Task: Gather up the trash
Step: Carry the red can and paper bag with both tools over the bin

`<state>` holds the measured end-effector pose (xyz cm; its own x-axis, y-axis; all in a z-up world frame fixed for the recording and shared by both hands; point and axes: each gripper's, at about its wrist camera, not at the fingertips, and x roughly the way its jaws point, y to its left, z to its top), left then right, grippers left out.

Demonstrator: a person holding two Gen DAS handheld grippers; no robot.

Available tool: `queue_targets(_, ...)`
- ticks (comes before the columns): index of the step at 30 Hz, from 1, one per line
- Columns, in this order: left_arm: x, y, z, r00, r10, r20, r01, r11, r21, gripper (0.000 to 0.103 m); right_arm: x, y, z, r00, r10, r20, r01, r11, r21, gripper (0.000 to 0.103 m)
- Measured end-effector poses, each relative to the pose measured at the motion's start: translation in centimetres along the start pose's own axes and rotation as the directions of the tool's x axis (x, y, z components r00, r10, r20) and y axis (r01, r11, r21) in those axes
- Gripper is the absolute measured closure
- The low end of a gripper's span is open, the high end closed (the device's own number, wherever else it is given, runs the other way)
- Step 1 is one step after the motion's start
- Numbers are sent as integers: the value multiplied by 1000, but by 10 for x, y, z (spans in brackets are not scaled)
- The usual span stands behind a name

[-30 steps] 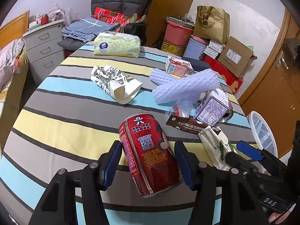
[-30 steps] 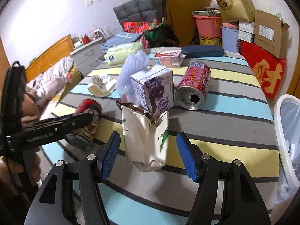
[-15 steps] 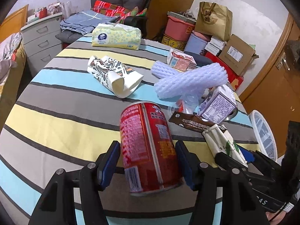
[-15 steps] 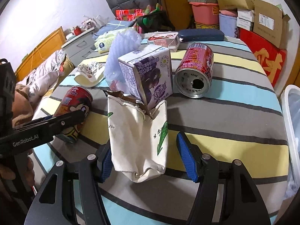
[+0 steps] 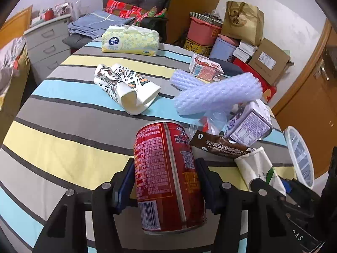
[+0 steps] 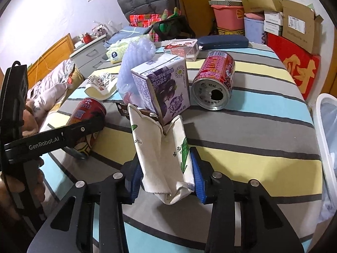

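Red can (image 5: 168, 177), striped tablecloth (image 5: 63, 126)

red can (image 5: 168, 175): the blue pads are covering parts of both its sides — its bottom is facing away.
brown wrapper (image 6: 126, 110): most of it is hiding behind the crushed white cup (image 6: 164, 156).
bin (image 6: 326, 139): the edge of the right wrist view is cutting it off.
clear plastic (image 5: 212, 122): the purple foam roll (image 5: 217, 97) is lying over it — too hard to tell what it is.
writing on the purple carton (image 5: 248, 124): too small to read.
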<state>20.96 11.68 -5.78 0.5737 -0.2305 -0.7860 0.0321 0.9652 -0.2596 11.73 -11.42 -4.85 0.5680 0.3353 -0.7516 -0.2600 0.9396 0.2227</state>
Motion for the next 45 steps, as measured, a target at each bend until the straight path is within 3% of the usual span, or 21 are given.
queue_targets(11,-20,-8,-14,1000,-4,22,4,1000,11,48,-11,-7,-8,1000,-11,-17,11,1000,5,61)
queue_targets(23,-43,-31,-23,998,-19,62,15,998,60,49,-33,-22,-12,999,-24,44,22,998,60,61)
queue_targets(45,-62,-129,-25,988,-120,100,95,969,226,50,-82,-72,-12,977,-113,180,83,982,167,61)
